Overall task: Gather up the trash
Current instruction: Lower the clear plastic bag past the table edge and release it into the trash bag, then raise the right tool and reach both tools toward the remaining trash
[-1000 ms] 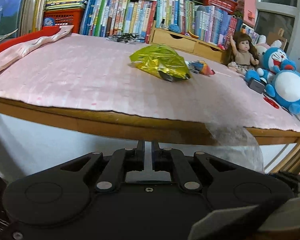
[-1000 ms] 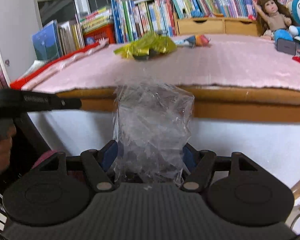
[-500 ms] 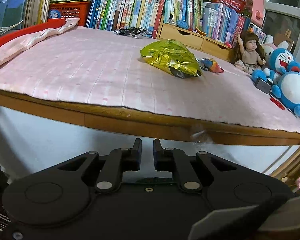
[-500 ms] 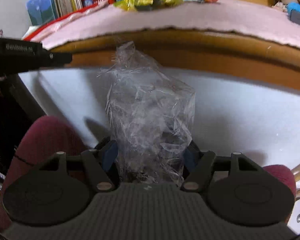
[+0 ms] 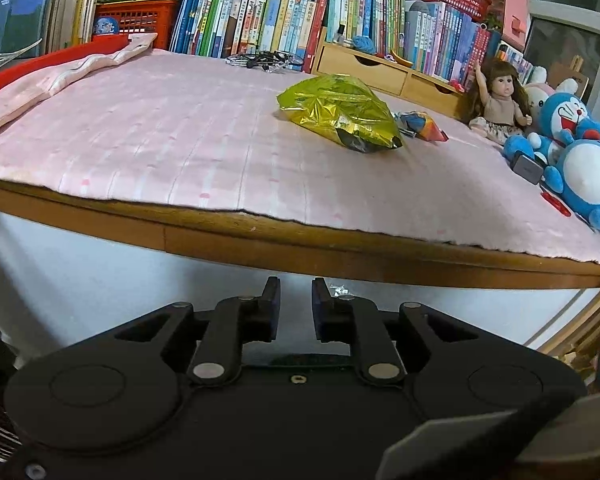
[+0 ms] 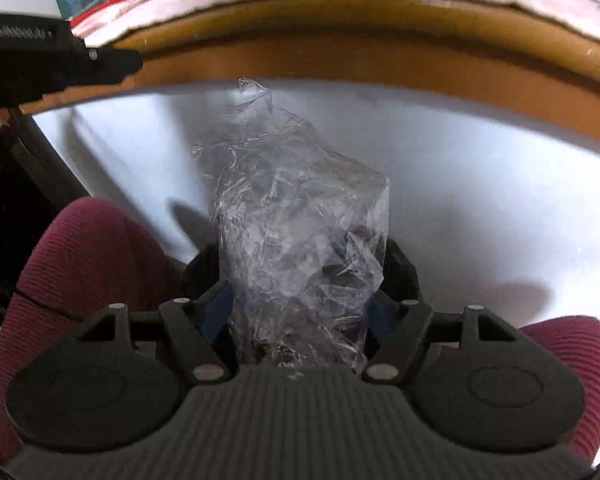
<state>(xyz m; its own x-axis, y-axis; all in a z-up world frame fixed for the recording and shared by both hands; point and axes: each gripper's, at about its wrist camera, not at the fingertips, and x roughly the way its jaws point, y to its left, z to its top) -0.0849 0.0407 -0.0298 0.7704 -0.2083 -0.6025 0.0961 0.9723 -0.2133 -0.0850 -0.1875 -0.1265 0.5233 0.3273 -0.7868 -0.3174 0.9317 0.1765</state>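
Observation:
A crumpled clear plastic bag (image 6: pixel 296 216) stands upright between the jaws of my right gripper (image 6: pixel 298 308). The jaws are opening, but the blue pads (image 6: pixel 216 312) still touch the bag's sides. Behind the bag, below the table edge, shows the dark rim of a black bin (image 6: pixel 402 268). My left gripper (image 5: pixel 295 284) hangs in front of the table edge, its jaws opening with nothing between them. A yellow foil snack bag (image 5: pixel 340 116) and a small colourful wrapper (image 5: pixel 422 124) lie on the pink tablecloth (image 5: pixel 160 140).
A person's maroon-clad knees (image 6: pixel 92 256) flank the bin. The wooden table edge (image 5: pixel 260 236) runs across, with a white panel below it. Books (image 5: pixel 260 12), wooden drawers (image 5: pixel 364 68), a doll (image 5: pixel 496 96) and blue plush toys (image 5: pixel 580 152) line the far and right sides.
My right gripper sank and tipped down below the table edge with the clear bag, and its jaws widened. The left jaws parted slightly. The clear bag left the left wrist view.

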